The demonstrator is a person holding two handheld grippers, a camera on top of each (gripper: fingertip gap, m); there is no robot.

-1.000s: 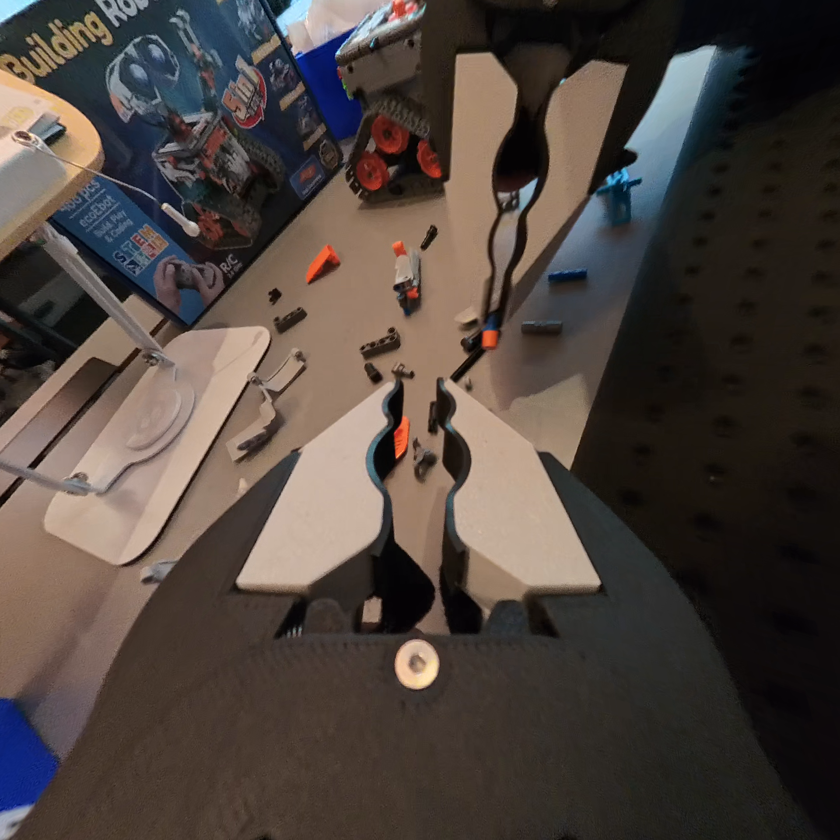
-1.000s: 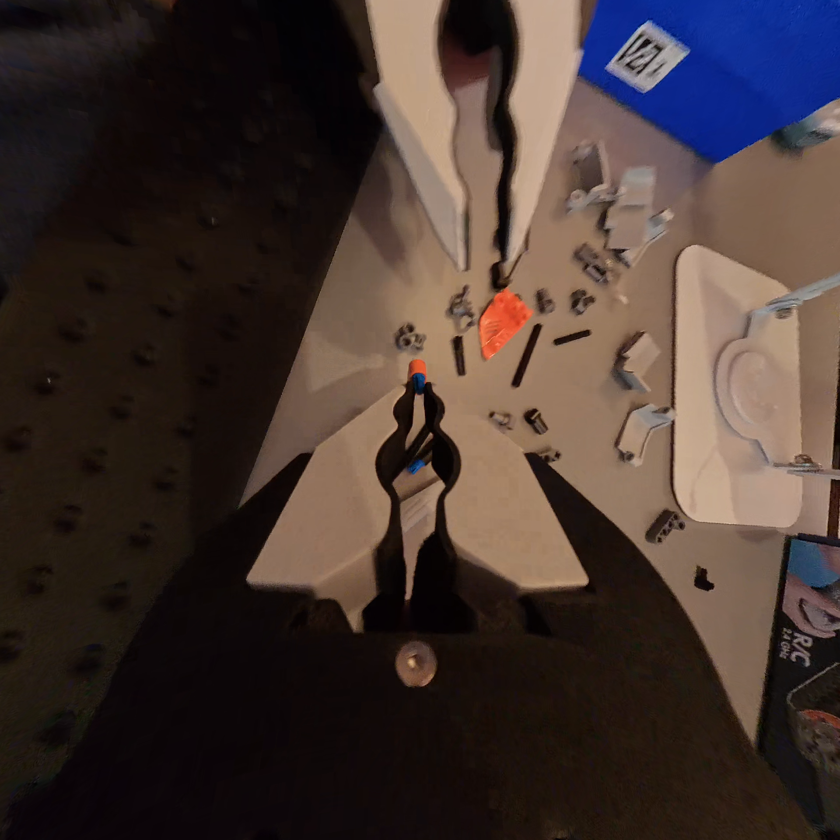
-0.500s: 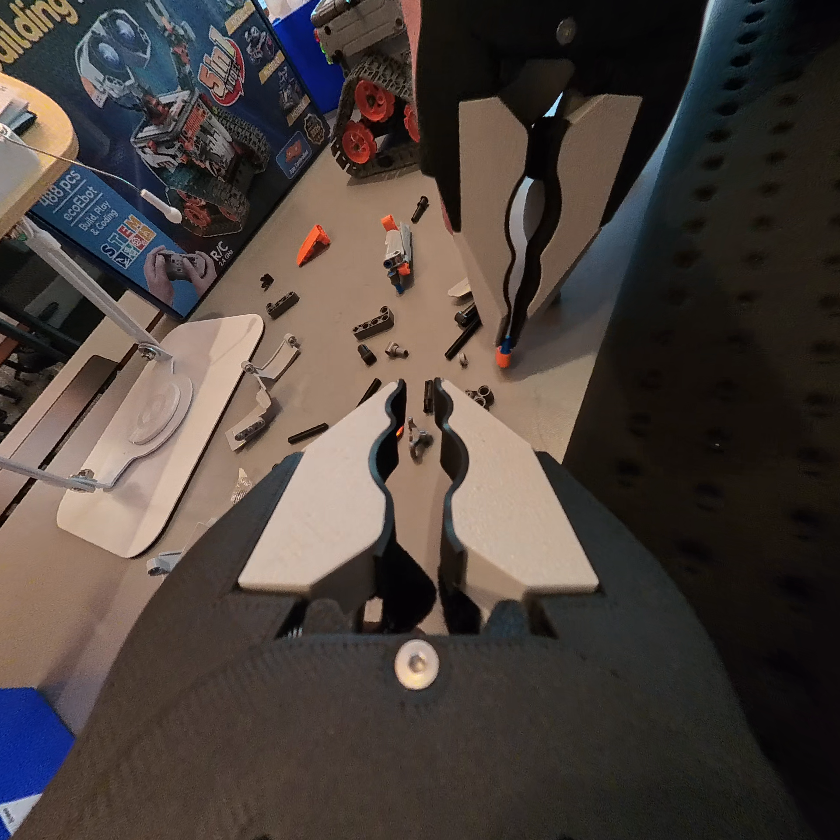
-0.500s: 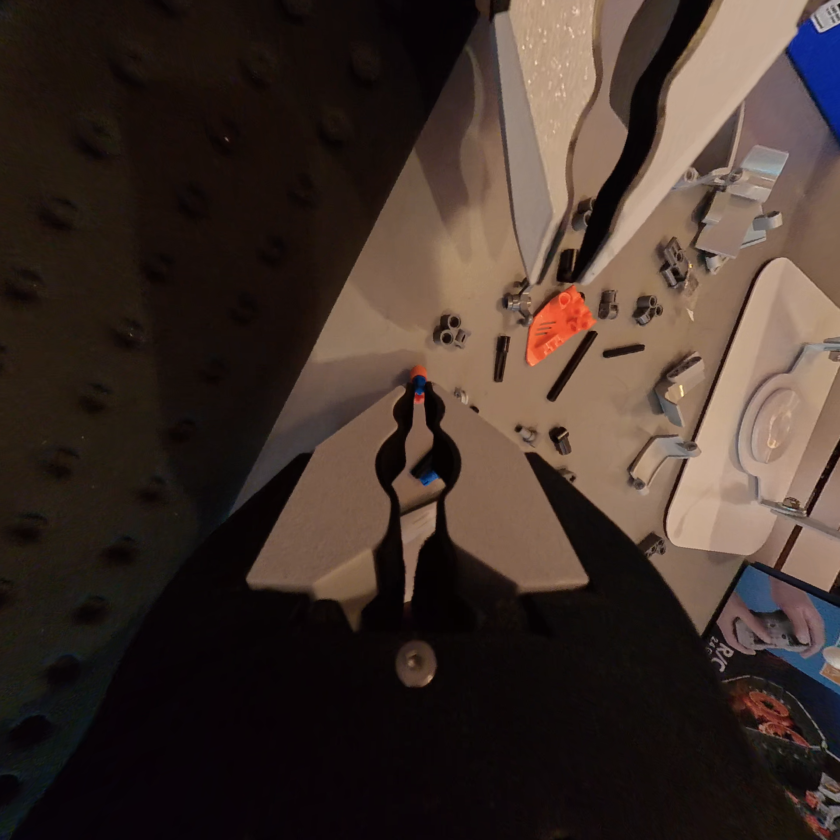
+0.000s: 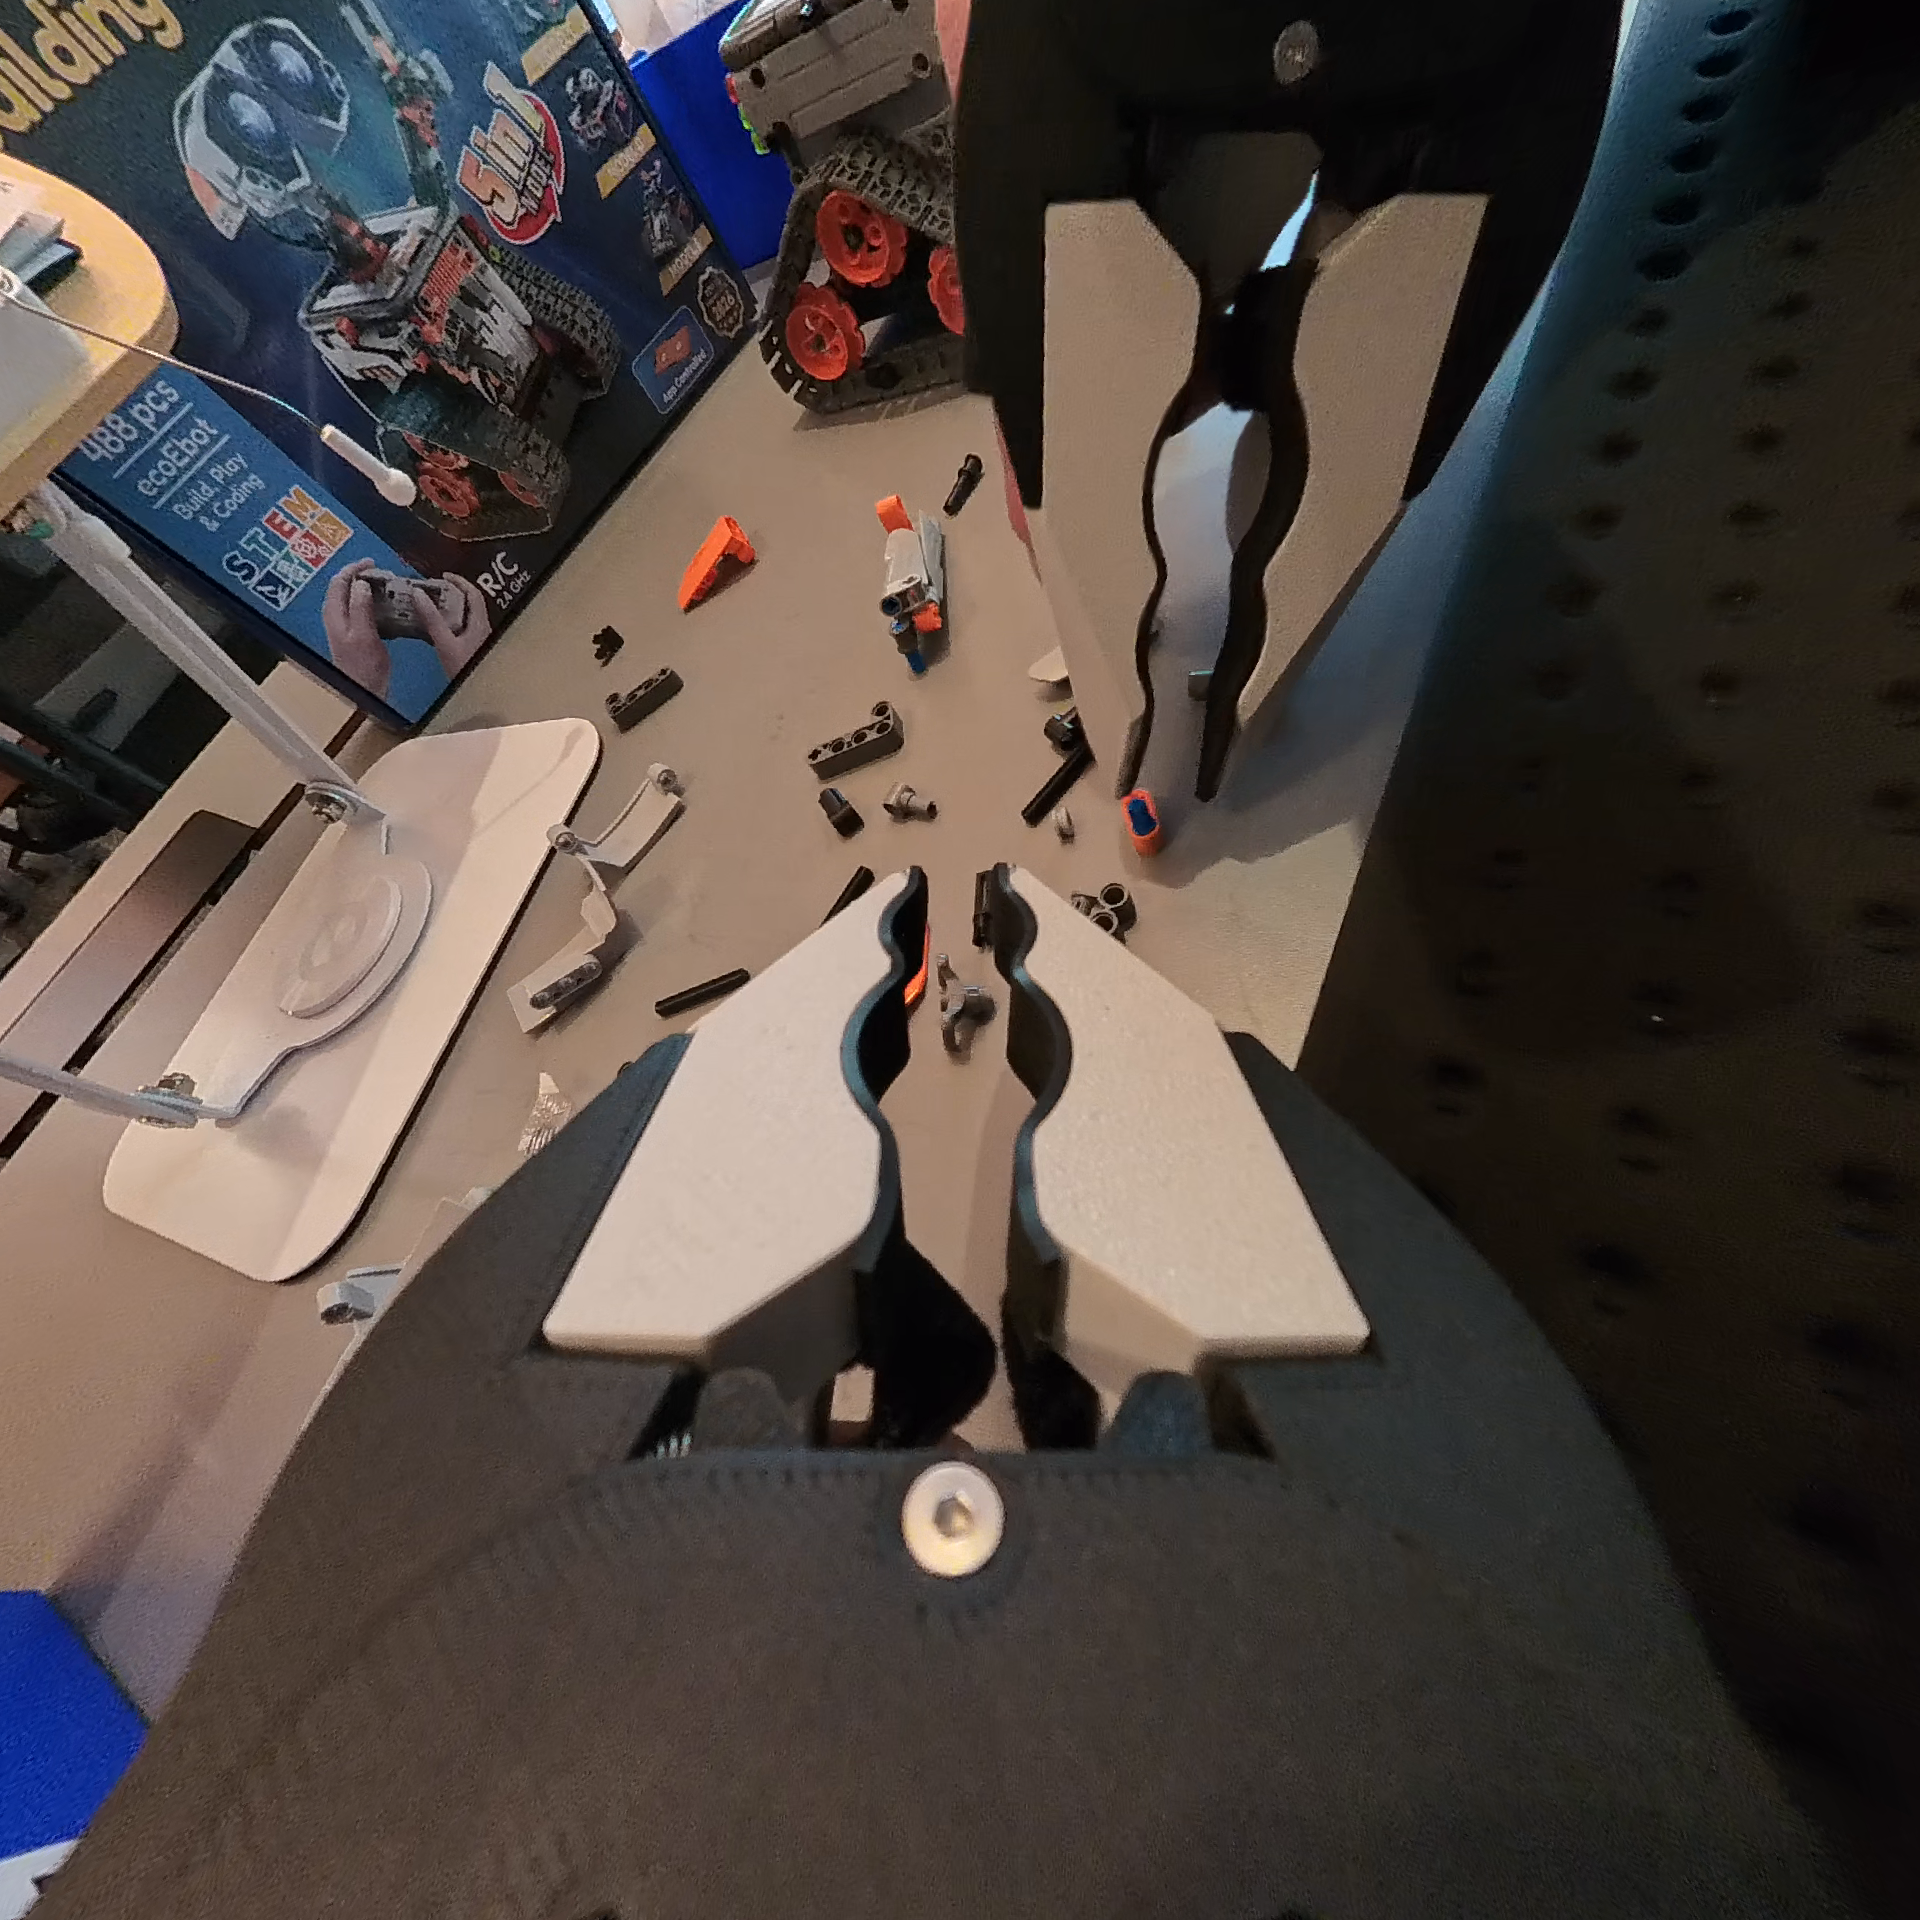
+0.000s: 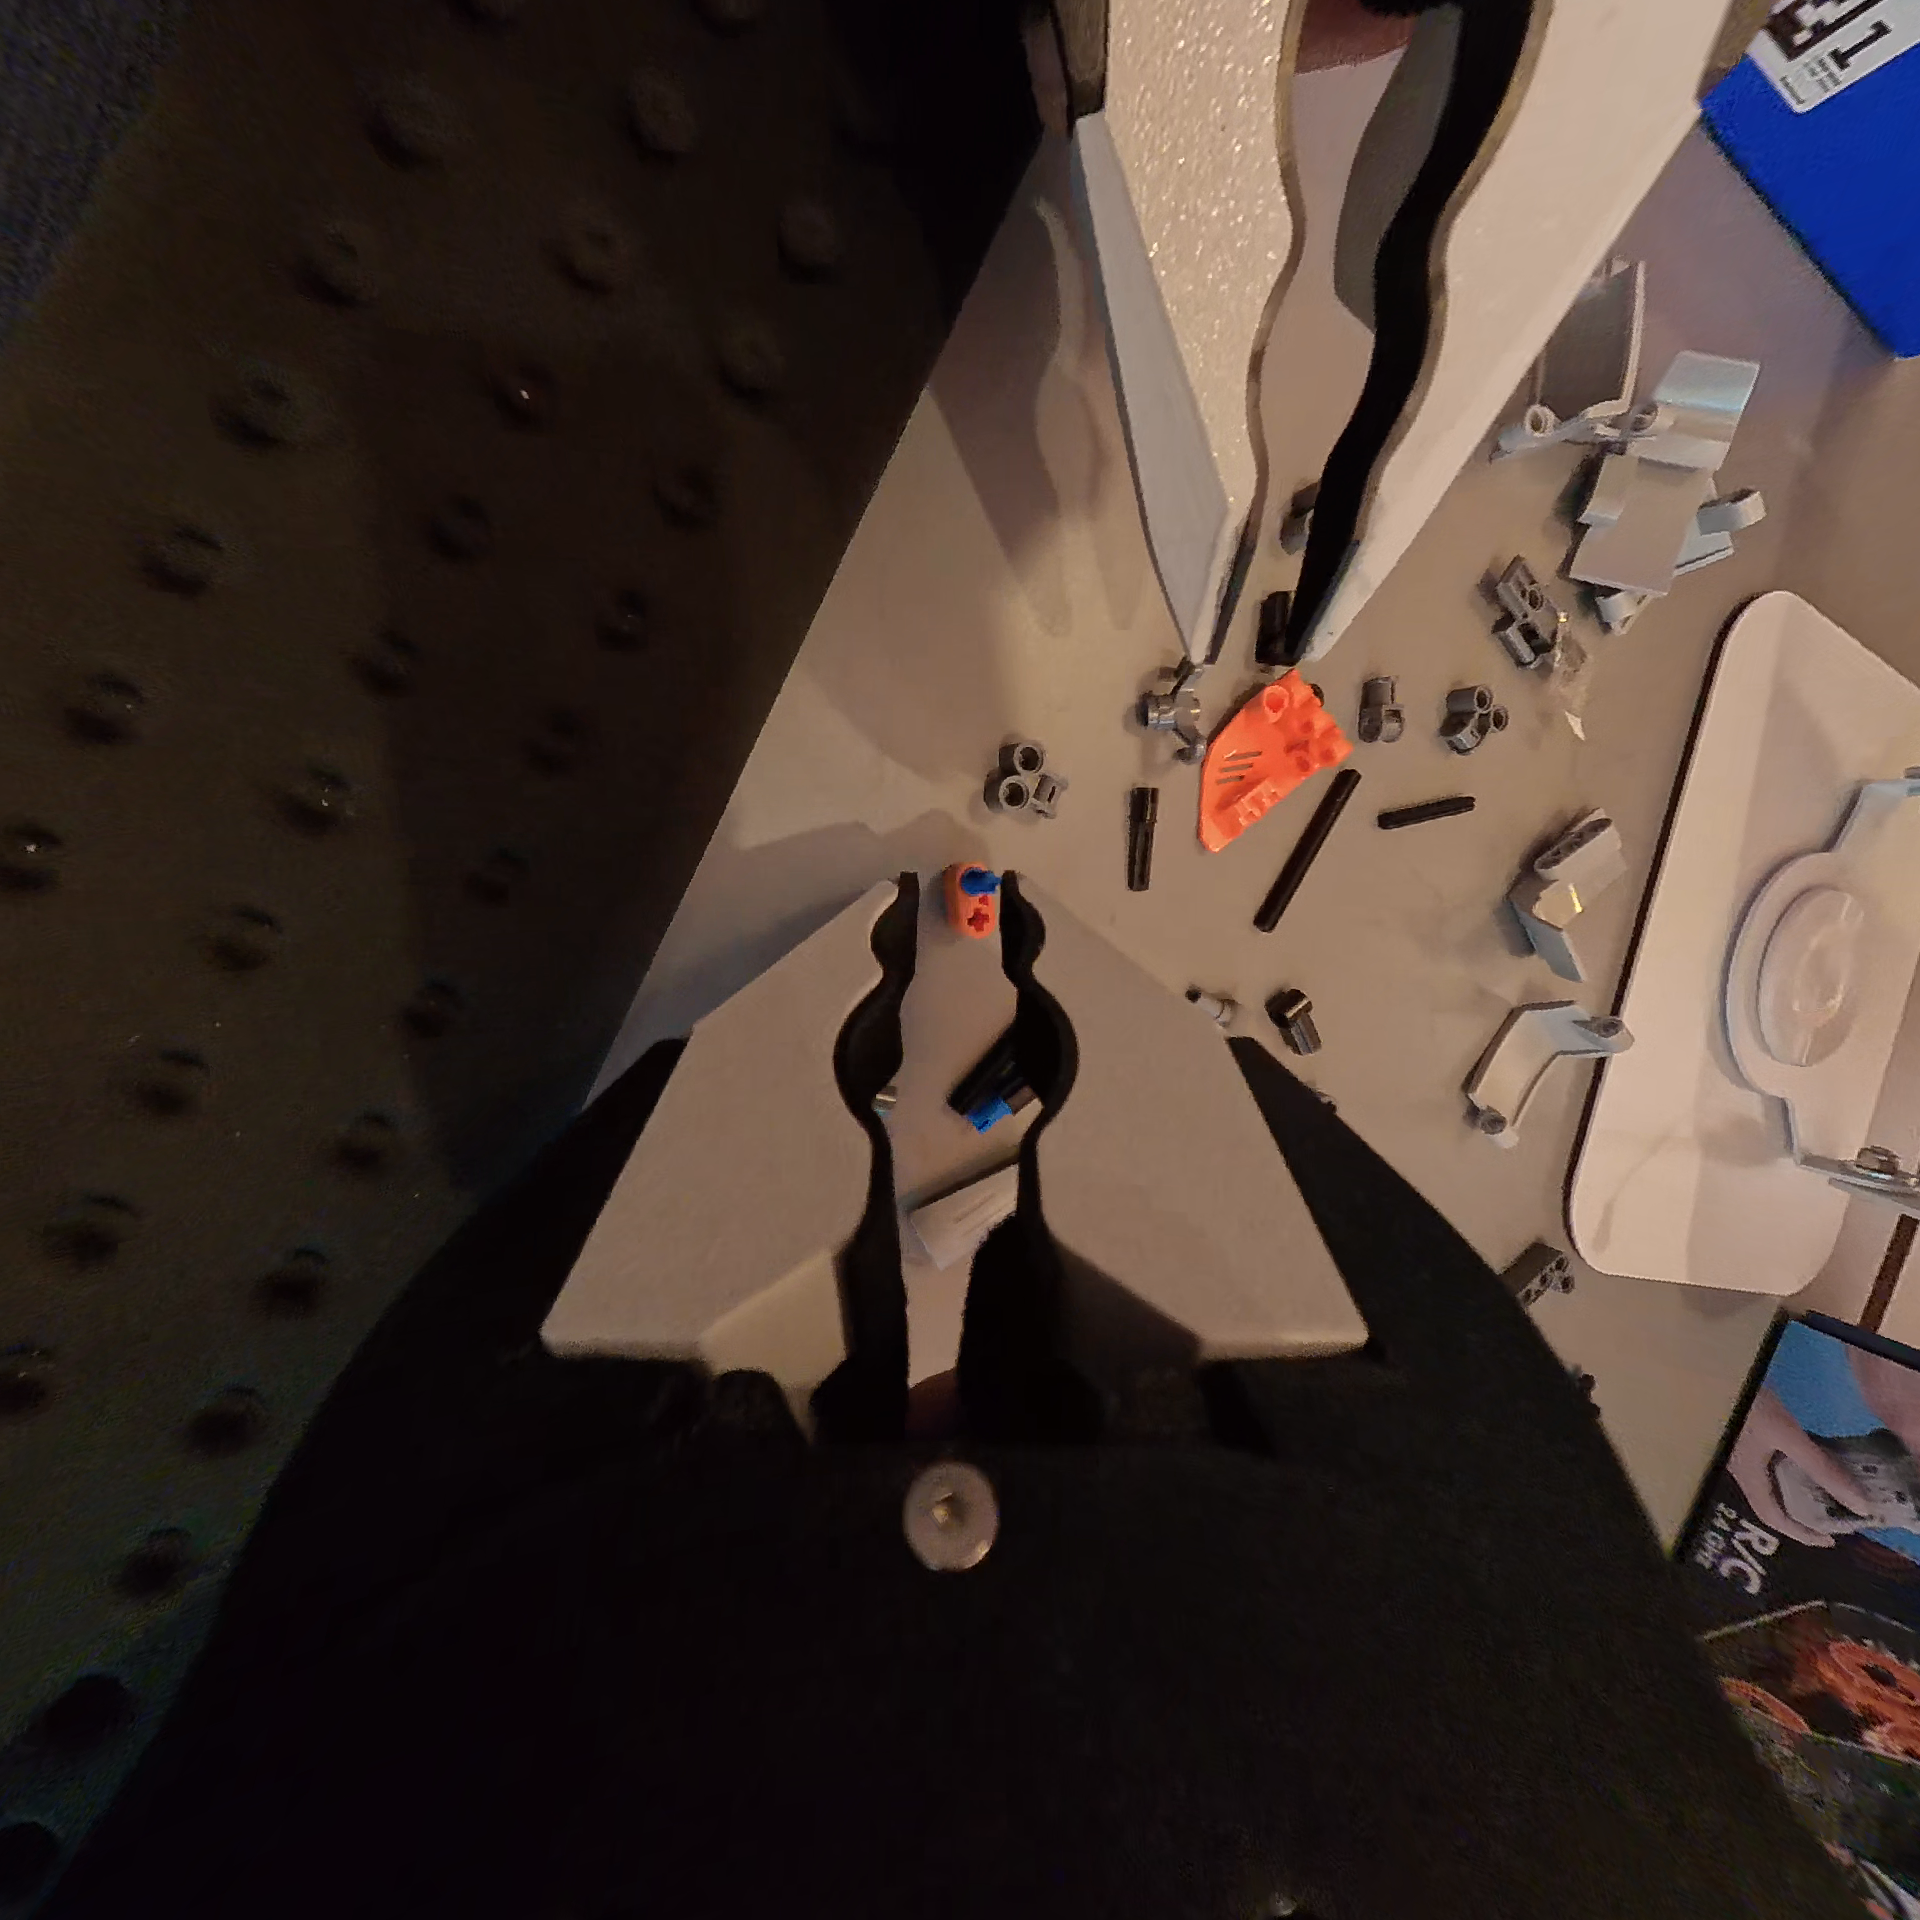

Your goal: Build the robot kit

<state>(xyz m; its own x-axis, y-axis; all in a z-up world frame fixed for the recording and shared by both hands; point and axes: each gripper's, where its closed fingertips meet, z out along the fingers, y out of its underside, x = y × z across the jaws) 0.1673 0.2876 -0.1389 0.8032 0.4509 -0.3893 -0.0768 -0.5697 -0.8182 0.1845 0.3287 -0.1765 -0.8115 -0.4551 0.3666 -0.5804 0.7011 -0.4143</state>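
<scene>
My right gripper (image 6: pixel 961 883) is open over the grey table (image 6: pixel 935 540). A small orange connector with a blue pin (image 6: pixel 971 902) lies on the table between its fingertips; the blue pin is close to the right pad. In the left wrist view this connector (image 5: pixel 1141 821) lies just under the right gripper (image 5: pixel 1166 792). My left gripper (image 5: pixel 954 883) is open low over the table. A short black pin (image 5: pixel 981 909) lies by its right fingertip, and a grey connector (image 5: pixel 966 1013) and an orange panel (image 6: pixel 1262 758) lie under it. In the right wrist view the left gripper (image 6: pixel 1252 655) points down at these parts.
Loose black and grey parts are scattered over the table, among them a grey angle beam (image 5: pixel 857 740) and an orange wedge (image 5: pixel 717 545). A toy box (image 5: pixel 364 312) and a tracked robot model (image 5: pixel 862 260) stand at the back. A white stand base (image 5: pixel 343 966) lies left. A dark dimpled surface (image 5: pixel 1662 935) borders the right. The left gripper's tips are roughly 6 cm from the right gripper's.
My right gripper was shut on the orange and blue connector, lowered it to the table and opened; the connector now lies free between the pads. My left gripper has barely moved.
</scene>
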